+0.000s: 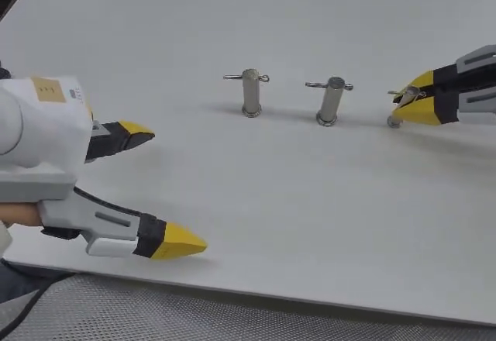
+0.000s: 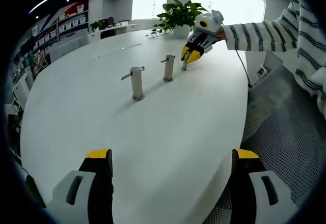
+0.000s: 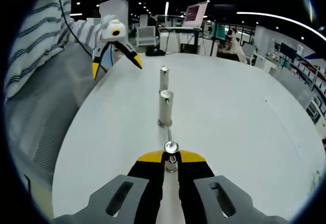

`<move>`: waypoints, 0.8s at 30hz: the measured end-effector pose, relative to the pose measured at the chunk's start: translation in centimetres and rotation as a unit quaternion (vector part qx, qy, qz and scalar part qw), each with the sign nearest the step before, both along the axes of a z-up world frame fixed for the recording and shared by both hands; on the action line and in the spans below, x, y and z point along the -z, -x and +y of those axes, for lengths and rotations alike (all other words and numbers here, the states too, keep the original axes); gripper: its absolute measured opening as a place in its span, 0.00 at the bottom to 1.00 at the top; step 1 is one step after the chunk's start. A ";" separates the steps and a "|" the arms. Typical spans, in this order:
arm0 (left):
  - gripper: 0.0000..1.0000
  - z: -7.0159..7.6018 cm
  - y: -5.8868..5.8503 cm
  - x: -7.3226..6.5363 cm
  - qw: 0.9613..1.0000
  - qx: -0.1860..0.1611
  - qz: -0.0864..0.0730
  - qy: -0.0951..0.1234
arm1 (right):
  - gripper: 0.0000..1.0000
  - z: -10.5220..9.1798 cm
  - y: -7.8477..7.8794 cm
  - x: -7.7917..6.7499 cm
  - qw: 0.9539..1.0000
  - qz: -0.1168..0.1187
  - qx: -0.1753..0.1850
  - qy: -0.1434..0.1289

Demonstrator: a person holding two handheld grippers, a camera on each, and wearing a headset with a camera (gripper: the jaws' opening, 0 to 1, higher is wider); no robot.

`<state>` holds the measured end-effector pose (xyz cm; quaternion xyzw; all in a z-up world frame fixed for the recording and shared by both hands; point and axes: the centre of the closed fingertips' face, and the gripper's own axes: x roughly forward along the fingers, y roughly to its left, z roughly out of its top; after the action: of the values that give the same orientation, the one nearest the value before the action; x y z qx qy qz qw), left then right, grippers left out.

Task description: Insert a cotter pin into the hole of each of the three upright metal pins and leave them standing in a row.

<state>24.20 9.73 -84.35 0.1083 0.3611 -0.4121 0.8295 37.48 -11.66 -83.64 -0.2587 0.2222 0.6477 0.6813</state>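
1. Steel-grey third metal pin [image 3: 171, 146]: upright, right at the tips of the right gripper [image 3: 171, 159], with the thin wire of the third cotter pin [image 1: 404, 93] at its head.
2. Right gripper: jaws clenched, apparently on the third cotter pin. Whether the wire is fully through the hole cannot be told.
3. Second metal pin [image 1: 331, 101] and first metal pin [image 1: 250, 91]: in line beyond the right gripper's tips, both upright, with fitted cotter pins [image 1: 246, 77] across their heads.
4. Left gripper [image 1: 172, 187]: jaws spread wide, grasping nothing. The row stands well ahead of it.
5. White tabletop [image 1: 310, 217]: carries all three pins.
6. Step judged: last of three insertions.
7. Next move calls for: a straight push along the hole, without tipping the pin, then a gentle release.
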 end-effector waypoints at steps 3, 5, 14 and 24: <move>0.97 0.0 0.1 0.0 1.000 -0.002 0.000 -0.001 | 0.11 0.0 -0.2 0.0 1.000 0.000 0.003 0.004; 0.97 0.1 0.1 0.0 1.000 -0.003 0.000 -0.001 | 0.11 0.0 -0.4 0.0 1.000 0.001 0.008 0.007; 0.97 0.0 0.3 -0.2 1.000 -0.003 0.000 0.000 | 0.18 0.1 -0.2 0.1 1.000 0.017 0.020 0.008; 0.99 -0.1 0.1 -1.1 1.000 -0.012 -0.017 0.009 | 0.45 0.5 0.5 -1.8 0.994 0.068 0.069 -0.047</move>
<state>24.12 9.67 -83.26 0.1032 0.3448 -0.4031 0.8414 36.97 -11.14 -81.86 -0.1659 0.2544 0.6248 0.7193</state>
